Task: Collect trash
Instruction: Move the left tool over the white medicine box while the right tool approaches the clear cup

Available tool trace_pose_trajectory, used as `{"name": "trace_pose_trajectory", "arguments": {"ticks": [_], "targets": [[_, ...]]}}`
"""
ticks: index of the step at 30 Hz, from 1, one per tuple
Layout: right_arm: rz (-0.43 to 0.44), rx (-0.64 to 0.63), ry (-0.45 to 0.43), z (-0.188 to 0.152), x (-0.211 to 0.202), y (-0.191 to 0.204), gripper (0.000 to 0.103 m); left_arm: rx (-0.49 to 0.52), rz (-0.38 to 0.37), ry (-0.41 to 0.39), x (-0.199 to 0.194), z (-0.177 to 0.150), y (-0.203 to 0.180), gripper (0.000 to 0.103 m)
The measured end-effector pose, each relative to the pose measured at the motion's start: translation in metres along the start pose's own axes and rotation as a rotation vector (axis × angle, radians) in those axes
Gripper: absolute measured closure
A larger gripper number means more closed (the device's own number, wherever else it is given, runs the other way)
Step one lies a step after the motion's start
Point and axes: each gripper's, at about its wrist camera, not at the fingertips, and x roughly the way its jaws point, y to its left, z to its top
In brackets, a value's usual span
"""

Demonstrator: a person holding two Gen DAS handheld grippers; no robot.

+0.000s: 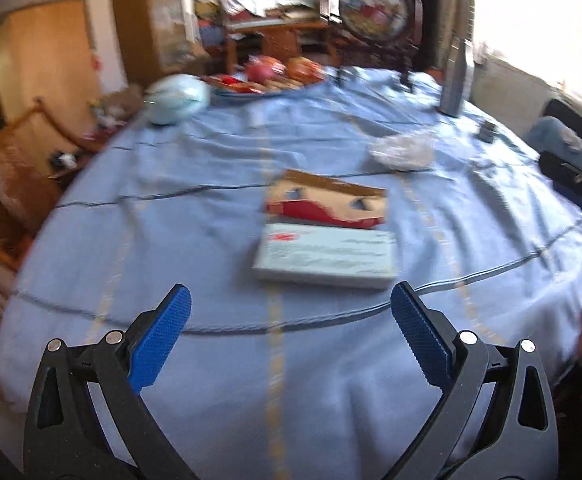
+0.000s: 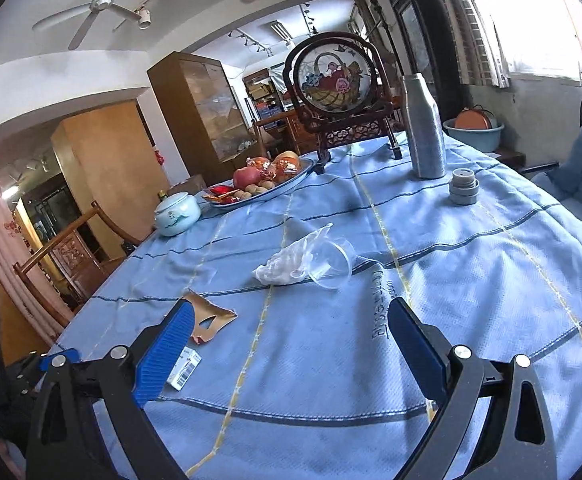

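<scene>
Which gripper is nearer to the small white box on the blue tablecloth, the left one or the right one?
Left. The left gripper is open directly facing the white box, just short of it. The right gripper sits off to the side, the box beyond its left finger.

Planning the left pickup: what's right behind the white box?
Just behind the white box lies torn cardboard, brown and red, seemingly touching its far edge. Farther back sits crumpled plastic. Anything underneath the box is hidden.

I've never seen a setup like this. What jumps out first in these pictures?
Two open blue-padded tools frame the views: the left hand-held gripper and right hand-held gripper, above a blue tablecloth. Mid-table lie a clear plastic cup beside a crumpled plastic bag, with a white carton and torn cardboard nearer.
</scene>
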Motion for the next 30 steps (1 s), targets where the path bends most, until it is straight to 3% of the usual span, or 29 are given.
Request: {"name": "trace_pose_trajectory", "arguments": {"ticks": [6, 10, 14, 18, 21, 24, 26, 30], "targets": [[0.031, 0.049, 0.007, -0.001, 0.005, -0.013, 0.007, 0.098, -0.026, 0.060, 0.041, 0.032, -0.048, 0.007], [0.056, 0.075, -0.001, 0.000, 0.006, -0.019, 0.007, 0.082, -0.011, 0.135, 0.076, 0.051, -0.052, 0.007], [0.080, 0.101, 0.005, 0.000, 0.009, -0.024, 0.007, 0.087, 0.072, 0.173, 0.092, 0.053, -0.041, 0.007], [0.113, 0.105, 0.018, 0.000, 0.010, -0.025, 0.007, 0.115, 0.131, 0.187, 0.079, 0.040, -0.019, 0.007], [0.132, 0.112, 0.023, 0.000, 0.011, -0.025, 0.007, 0.146, 0.229, 0.182, 0.057, 0.018, 0.007, 0.007], [0.146, 0.118, 0.027, 0.000, 0.011, -0.025, 0.007, 0.107, 0.296, 0.198, 0.033, -0.003, 0.042, 0.007], [0.152, 0.120, 0.027, -0.001, 0.010, -0.025, 0.007, 0.034, 0.301, 0.209, 0.019, -0.014, 0.063, 0.007], [0.153, 0.113, 0.021, -0.002, 0.008, -0.023, 0.007, -0.056, 0.241, 0.176, 0.004, -0.018, 0.075, 0.007]]}}
